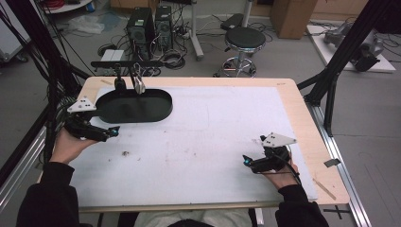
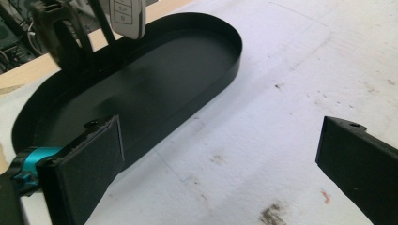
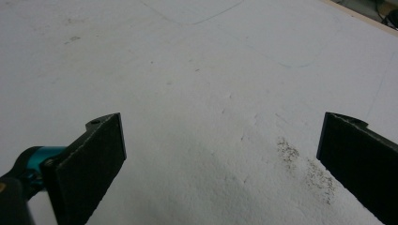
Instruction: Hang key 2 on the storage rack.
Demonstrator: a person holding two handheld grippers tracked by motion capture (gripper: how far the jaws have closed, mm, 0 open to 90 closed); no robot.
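A black oval tray (image 1: 161, 111) lies at the far left of the white mat (image 1: 198, 137); in the left gripper view the tray (image 2: 187, 61) is bare inside. Over its far rim a silver car key (image 1: 139, 84) hangs from a black stand (image 1: 124, 63), and the key (image 2: 126, 18) shows at the top of the left gripper view. My left gripper (image 1: 114, 131) is held low just in front of the tray's near rim, its jaws wide apart with nothing between them. My right gripper (image 1: 246, 161) hovers over the mat at the near right, open and holding nothing.
The wooden table (image 1: 302, 109) carries the white mat, which has small dark smudges (image 1: 126, 152). Beyond the far edge stand a black stool (image 1: 244, 39), computer towers (image 1: 150, 23) and cables on the floor. Black frame struts (image 1: 331, 80) rise at the right.
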